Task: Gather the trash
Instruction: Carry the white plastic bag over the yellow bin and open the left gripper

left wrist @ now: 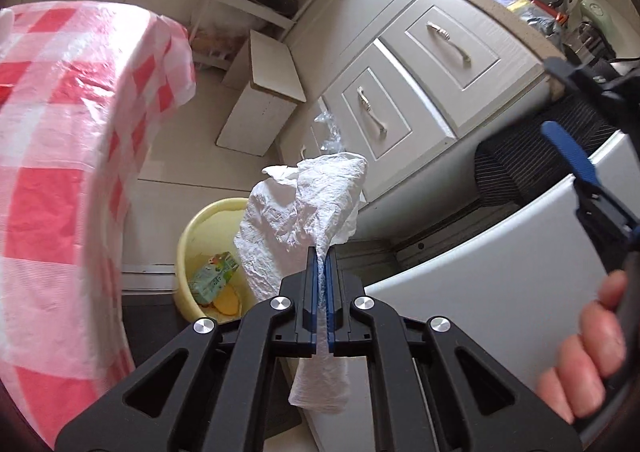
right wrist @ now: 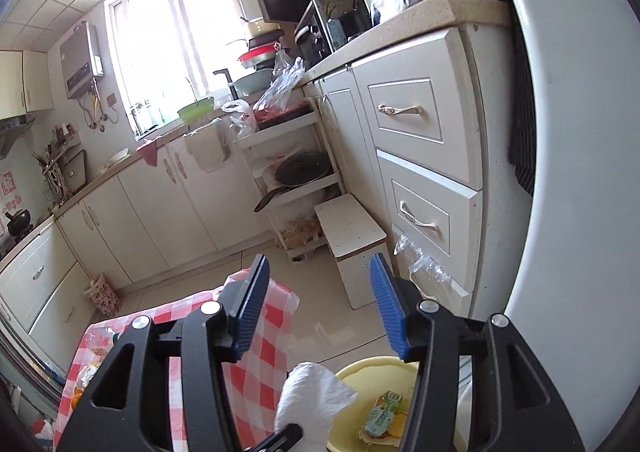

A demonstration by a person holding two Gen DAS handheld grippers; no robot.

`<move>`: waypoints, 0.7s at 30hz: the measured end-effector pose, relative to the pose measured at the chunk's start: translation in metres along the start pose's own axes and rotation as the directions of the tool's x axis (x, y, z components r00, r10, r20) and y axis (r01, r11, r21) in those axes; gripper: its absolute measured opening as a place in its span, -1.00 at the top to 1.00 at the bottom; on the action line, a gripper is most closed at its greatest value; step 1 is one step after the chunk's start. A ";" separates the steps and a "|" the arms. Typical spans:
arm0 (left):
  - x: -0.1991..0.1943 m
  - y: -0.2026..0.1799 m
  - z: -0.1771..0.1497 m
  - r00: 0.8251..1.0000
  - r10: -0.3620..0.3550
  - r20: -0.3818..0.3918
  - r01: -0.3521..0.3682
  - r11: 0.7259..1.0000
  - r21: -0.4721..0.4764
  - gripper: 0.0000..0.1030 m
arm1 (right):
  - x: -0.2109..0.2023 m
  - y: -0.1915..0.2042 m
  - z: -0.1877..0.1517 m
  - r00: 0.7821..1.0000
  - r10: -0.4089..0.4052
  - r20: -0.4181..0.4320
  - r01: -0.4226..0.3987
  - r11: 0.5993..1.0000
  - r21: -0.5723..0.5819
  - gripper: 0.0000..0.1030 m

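Left gripper has its blue pads pressed tight on a crumpled white tissue, which billows above the fingers and hangs out below them too. Under it on the floor sits a yellow bin, a green carton and a yellow scrap lying inside; the tissue hangs above the bin's near rim. To the left, the red-and-white checked cloth drapes over the table edge. Over on the right wrist view, the right gripper is spread wide, nothing between its fingers, held above the floor, with the same tissue and bin low in the frame. White drawers and a small white stool stand beyond, close beside a shelf rack holding a black pan.
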State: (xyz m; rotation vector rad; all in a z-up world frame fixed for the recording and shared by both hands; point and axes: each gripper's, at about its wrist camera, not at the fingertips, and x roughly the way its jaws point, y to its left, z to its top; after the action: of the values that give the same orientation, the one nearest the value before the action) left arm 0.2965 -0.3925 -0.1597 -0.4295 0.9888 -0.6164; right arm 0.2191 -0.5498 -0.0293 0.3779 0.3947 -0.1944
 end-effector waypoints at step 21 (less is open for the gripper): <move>-0.001 0.017 0.001 0.999 0.027 -0.017 -0.027 1.000 -0.006 0.56 | 0.007 -0.002 -0.004 0.999 0.029 -0.026 -0.028 0.999 0.024 -0.06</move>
State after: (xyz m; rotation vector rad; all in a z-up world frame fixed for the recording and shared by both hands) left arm 0.3022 -0.3792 -0.1685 -0.4166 1.0113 -0.5932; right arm 0.2236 -0.5506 -0.0367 0.4091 0.4131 -0.1667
